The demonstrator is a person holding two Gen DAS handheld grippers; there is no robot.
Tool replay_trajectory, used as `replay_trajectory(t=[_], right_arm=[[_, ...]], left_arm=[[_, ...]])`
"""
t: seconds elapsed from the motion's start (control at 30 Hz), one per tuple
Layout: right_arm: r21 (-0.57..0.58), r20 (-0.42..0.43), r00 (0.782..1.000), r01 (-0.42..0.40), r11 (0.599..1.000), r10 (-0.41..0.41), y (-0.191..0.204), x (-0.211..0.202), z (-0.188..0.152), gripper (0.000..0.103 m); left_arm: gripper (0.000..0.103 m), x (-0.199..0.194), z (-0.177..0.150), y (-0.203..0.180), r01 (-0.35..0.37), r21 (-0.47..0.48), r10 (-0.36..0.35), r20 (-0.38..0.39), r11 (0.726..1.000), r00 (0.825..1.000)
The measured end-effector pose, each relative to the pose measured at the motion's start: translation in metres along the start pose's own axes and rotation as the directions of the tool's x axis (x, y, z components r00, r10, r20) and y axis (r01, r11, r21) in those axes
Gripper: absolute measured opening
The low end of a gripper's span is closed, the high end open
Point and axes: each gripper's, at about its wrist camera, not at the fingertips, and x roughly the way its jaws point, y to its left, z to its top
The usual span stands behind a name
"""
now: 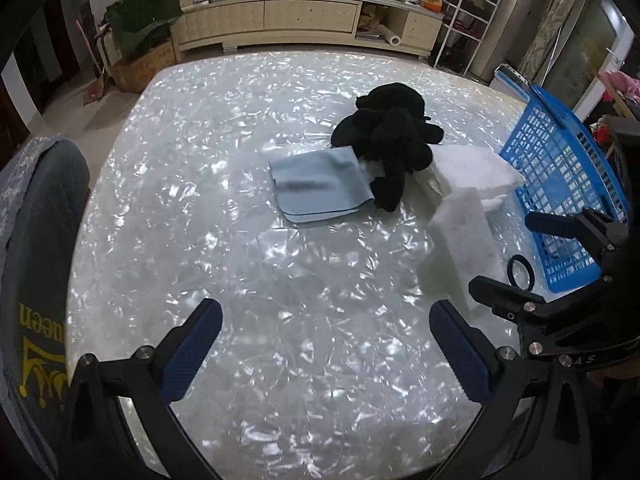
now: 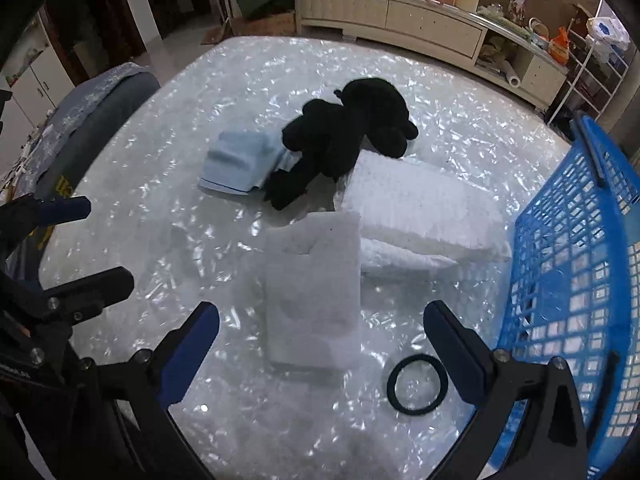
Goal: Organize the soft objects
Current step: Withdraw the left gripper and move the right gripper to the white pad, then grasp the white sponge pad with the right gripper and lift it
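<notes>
Hovering with both the left gripper (image 1: 326, 350) and right gripper (image 2: 322, 354) spread wide, empty; aiming squarely at the white foam block (image 2: 314, 292), pinching mid-body, then lifting toward the blue basket (image 2: 576, 264).

a pearly, shell-patterned counter (image 1: 208, 208) fills both views. at its left edge stands a grey chair back (image 1: 36, 264) with a yellow crown logo. behind the counter runs a long cream sideboard (image 1: 280, 20) crowded with boxes and bottles, a white wire rack (image 1: 468, 24) at its right end and a cardboard box (image 1: 144, 68) on the floor at its left.
</notes>
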Motion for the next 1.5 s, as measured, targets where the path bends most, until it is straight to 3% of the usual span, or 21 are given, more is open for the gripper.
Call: replay_trajectory(t=[0.2,0.47,0.63,0.87,1.27,1.43,1.5], right_arm=[[0.014,-0.036,0.999,0.005,1.000,-0.004,-0.006,0.020,0.005,0.103],[0.033,-0.076,0.997,0.004,0.999,-0.001,-0.008,0.042,0.006,0.086],[0.021,-0.068,0.998,-0.003,1.000,0.004,-0.006,0.046,0.002,0.052],[0.034,-0.039,0.999,-0.022,0.999,0.023,-0.007,0.026,-0.003,0.049],[0.077,0.073,0.996,-0.063,0.995,0.057,-0.031,-0.064,-0.014,0.049],[0.081,0.124,0.992,-0.013,0.997,0.003,-0.045,-0.096,-0.021,0.049],[0.093,0.138,0.990,-0.010,0.996,-0.003,-0.052,-0.103,-0.023,0.049]], left_arm=[[0.103,0.022,0.006,0.008,0.015,-0.009,-0.015,-0.023,1.000,1.000],[0.103,0.039,0.008,0.013,0.018,-0.006,-0.019,-0.042,1.000,0.999],[0.103,0.039,0.007,0.017,0.028,-0.013,-0.029,-0.039,1.000,0.999],[0.103,0.024,0.005,0.011,0.036,0.015,-0.036,-0.007,0.999,0.999],[0.103,-0.015,0.002,-0.018,0.004,0.083,-0.009,0.066,0.997,0.998],[0.103,-0.016,0.004,-0.040,0.042,0.139,-0.042,-0.007,0.989,0.999],[0.103,-0.018,0.003,-0.047,0.046,0.157,-0.046,0.001,0.986,0.999]])
